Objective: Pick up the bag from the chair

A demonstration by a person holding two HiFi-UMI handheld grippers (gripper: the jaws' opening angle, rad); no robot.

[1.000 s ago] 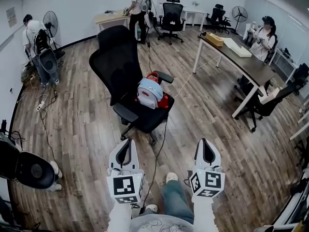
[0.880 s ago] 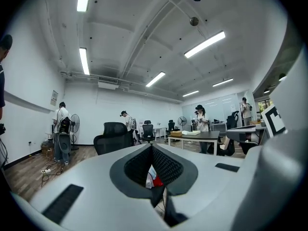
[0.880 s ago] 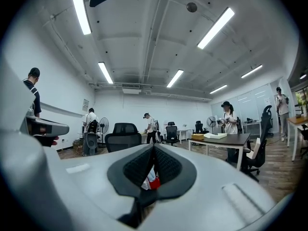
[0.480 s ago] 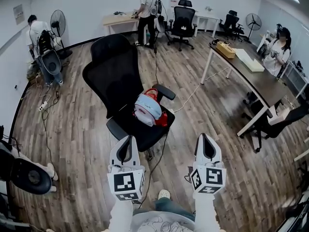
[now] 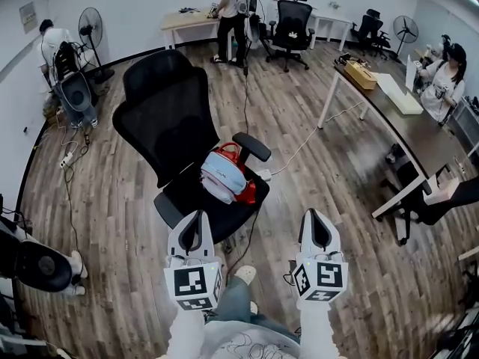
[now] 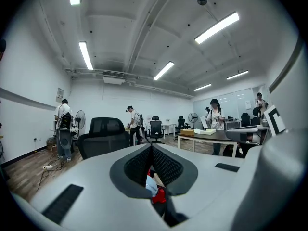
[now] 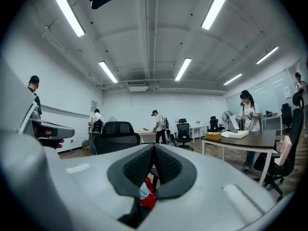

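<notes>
A light-blue and red bag (image 5: 226,175) lies on the seat of a black office chair (image 5: 166,120) in the head view, just ahead of both grippers. My left gripper (image 5: 196,232) and right gripper (image 5: 316,229) hang side by side near the chair's front edge, both shut and empty, clear of the bag. Through the left gripper view, a sliver of the bag (image 6: 154,190) shows below the closed jaws. The right gripper view shows the bag (image 7: 146,194) the same way.
A cable (image 5: 247,107) runs across the wooden floor past the chair. A long dark desk (image 5: 389,114) stands to the right with a person beside it. More chairs, a fan (image 5: 90,21) and people fill the far wall. Another dark chair (image 5: 34,264) sits at lower left.
The view has closed in on the chair: the chair and bag sit lower and nearer to both grippers than a second ago. The jaws remain shut.
</notes>
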